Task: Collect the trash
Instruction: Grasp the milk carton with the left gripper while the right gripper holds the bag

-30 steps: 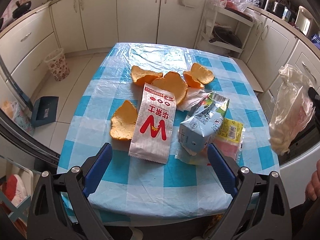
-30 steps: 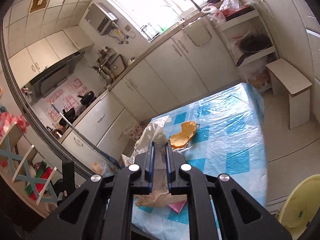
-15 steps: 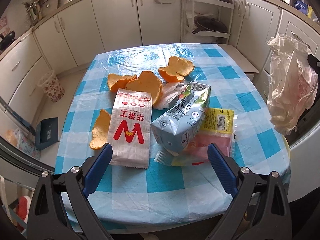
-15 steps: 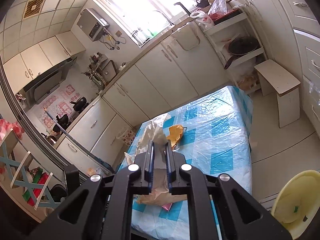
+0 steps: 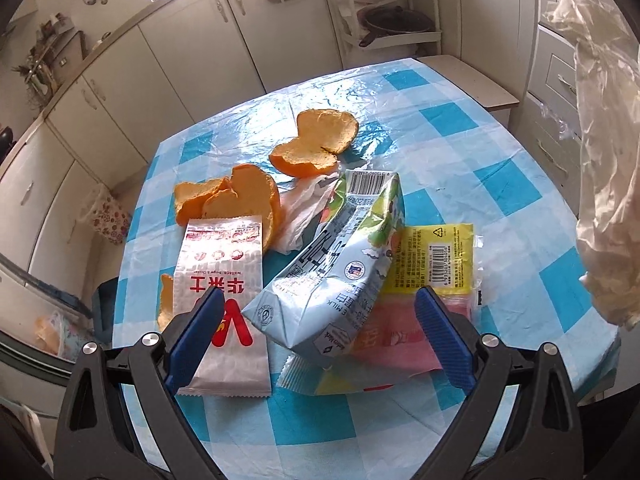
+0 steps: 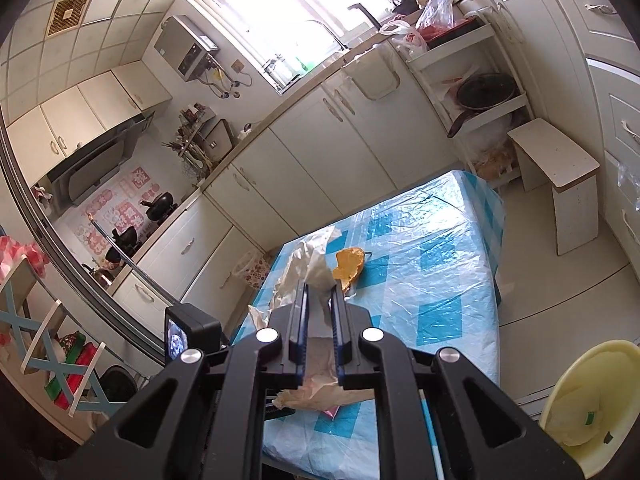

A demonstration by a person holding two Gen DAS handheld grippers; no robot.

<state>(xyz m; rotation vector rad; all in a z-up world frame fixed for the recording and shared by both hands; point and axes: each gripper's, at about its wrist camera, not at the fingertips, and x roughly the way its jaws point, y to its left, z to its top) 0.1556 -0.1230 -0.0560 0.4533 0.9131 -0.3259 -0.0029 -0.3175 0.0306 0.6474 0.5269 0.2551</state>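
Observation:
Trash lies on the blue checked table (image 5: 460, 148): a crushed pale blue milk carton (image 5: 328, 276), a silver and red snack wrapper (image 5: 224, 292), a yellow and pink packet (image 5: 424, 280), a crumpled tissue (image 5: 304, 208) and orange peels (image 5: 316, 144). My left gripper (image 5: 316, 332) is open, its fingers either side of the carton's near end, just above it. My right gripper (image 6: 319, 312) is shut on a thin plastic bag (image 6: 308, 268), which hangs at the right in the left wrist view (image 5: 604, 184).
White cabinets (image 5: 200, 44) line the walls. A small flowered bin (image 5: 106, 216) stands on the floor left of the table. A stool (image 6: 560, 176) stands beyond the table's far end and a yellow basin (image 6: 592, 404) sits low at the right.
My left gripper has moved forward and down over the table, and the carton and wrappers now sit between its fingers. The right gripper keeps hold of the bag and has shifted slightly.

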